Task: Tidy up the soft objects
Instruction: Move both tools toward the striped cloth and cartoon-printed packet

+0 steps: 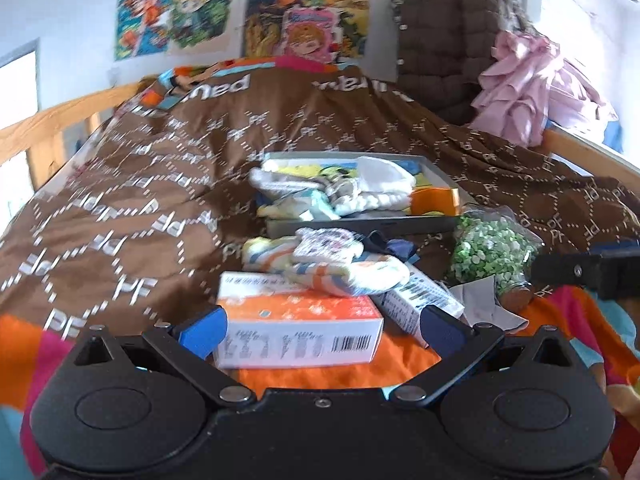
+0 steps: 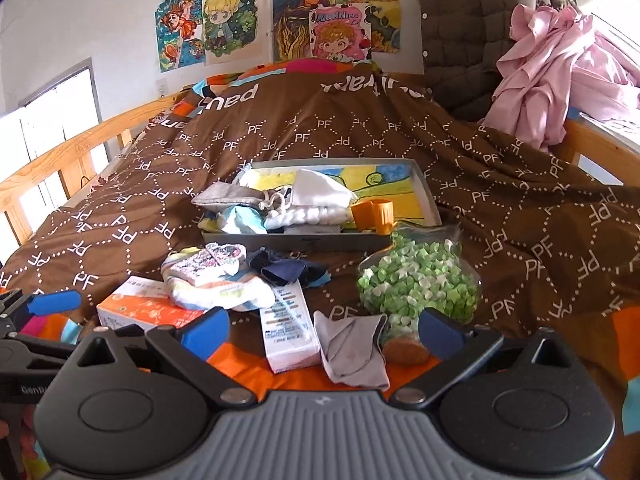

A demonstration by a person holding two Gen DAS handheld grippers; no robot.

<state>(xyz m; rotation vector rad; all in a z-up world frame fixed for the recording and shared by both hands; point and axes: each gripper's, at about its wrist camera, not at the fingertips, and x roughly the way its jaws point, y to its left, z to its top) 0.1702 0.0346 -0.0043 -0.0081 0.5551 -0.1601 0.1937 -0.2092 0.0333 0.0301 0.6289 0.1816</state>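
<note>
Blanket [image 2: 500,184] repeats "PF"; left tongs [image 1: 320,330] and right tongs [image 2: 324,332] both spread.

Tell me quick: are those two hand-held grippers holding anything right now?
Left hand-held gripper: open, holding nothing; an orange and white box sits between its fingers.
Right hand-held gripper: open, empty.

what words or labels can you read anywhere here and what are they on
"PF", repeated all over the brown blanket.
"pau", large white letters upside down near the blanket's far edge; the word beside it is not legible.
"GenR", cut off, on the left gripper body.
Pink poster: a heading, too blurred to read.
Orange box: print and a barcode, too small.
White box: print, too small.
</note>
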